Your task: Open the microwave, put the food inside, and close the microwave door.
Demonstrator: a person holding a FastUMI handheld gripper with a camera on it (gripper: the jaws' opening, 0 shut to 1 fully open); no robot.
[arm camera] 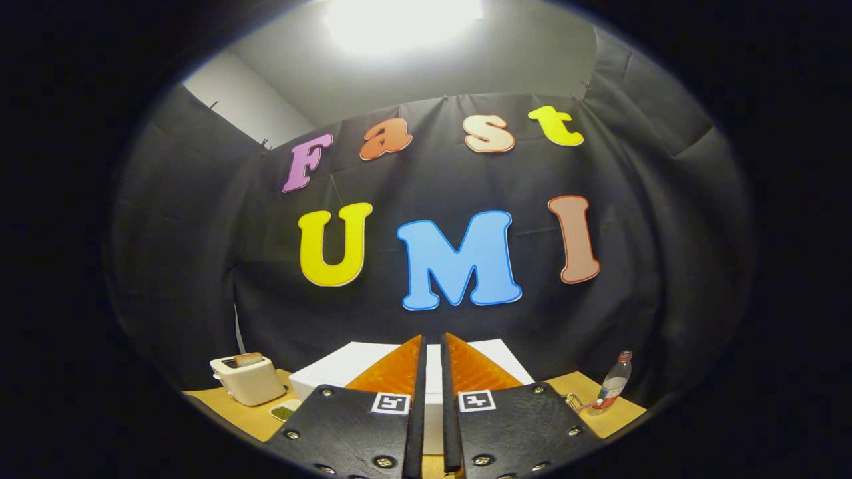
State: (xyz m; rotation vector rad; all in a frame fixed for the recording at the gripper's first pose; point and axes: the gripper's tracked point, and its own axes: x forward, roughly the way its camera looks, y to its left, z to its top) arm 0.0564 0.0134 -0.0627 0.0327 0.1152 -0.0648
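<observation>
The gripper (432, 346), fingers nearly closed and holding nothing, hovers high before the microwave (346, 366) at the desk's (586, 386) back edge, so descending blindly may strike its top.

Matt white microwave (346, 366), glossy cream toaster (249, 382), wood-look table (256, 416), clear plastic bottle (614, 382)

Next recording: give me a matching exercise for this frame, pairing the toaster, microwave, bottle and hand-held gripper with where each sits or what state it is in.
Things:
1. toaster
2. microwave
3. bottle
4. hand-held gripper

Places or states:
A. white box just beyond the fingers
B. fingers nearly together, holding nothing
C. on the table left of the microwave, something in its slot
D. upright on the table right of the microwave

Pairs: 1-C, 2-A, 3-D, 4-B
</observation>
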